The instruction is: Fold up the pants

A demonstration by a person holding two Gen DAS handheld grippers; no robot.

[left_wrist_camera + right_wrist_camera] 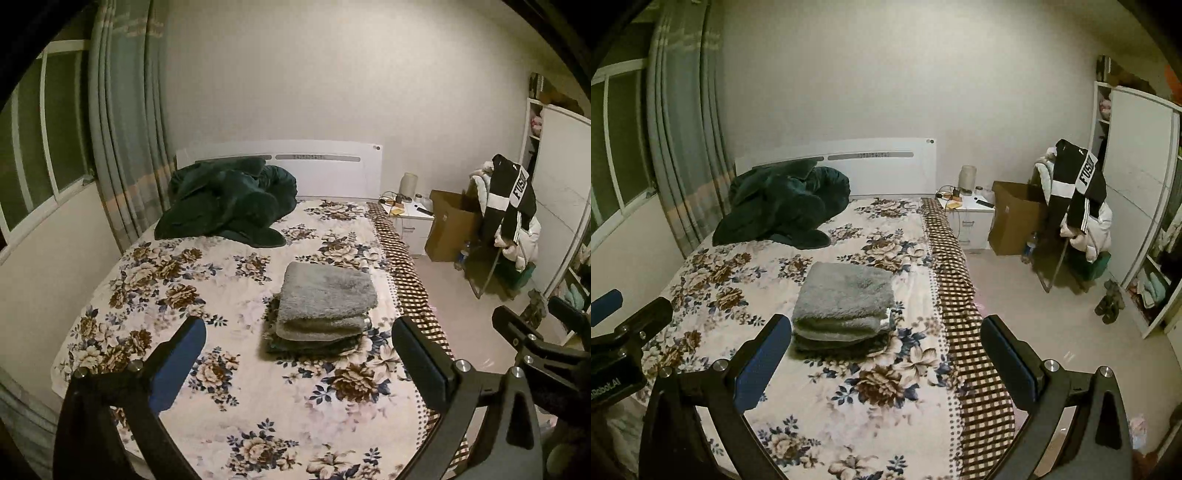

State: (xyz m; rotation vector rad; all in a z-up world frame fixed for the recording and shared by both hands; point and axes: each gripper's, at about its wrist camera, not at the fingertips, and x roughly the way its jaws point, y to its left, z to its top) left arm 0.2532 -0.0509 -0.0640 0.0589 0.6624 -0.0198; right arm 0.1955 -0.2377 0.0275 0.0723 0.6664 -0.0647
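Folded grey fleecy pants [325,299] lie in a neat stack on the floral bedspread [229,387], on top of a darker folded garment. They also show in the right wrist view [846,302]. My left gripper [299,354] is open and empty, held above the bed in front of the stack. My right gripper [886,354] is open and empty, held above the bed's right side, with the stack ahead and to the left. The right gripper's fingers [517,325] show at the right edge of the left wrist view.
A dark green duvet [229,199] is bunched at the head of the bed by the white headboard. A nightstand [971,214], a cardboard box [1015,218] and a chair piled with clothes [1078,206] stand on the floor to the right. Curtains [122,110] hang left.
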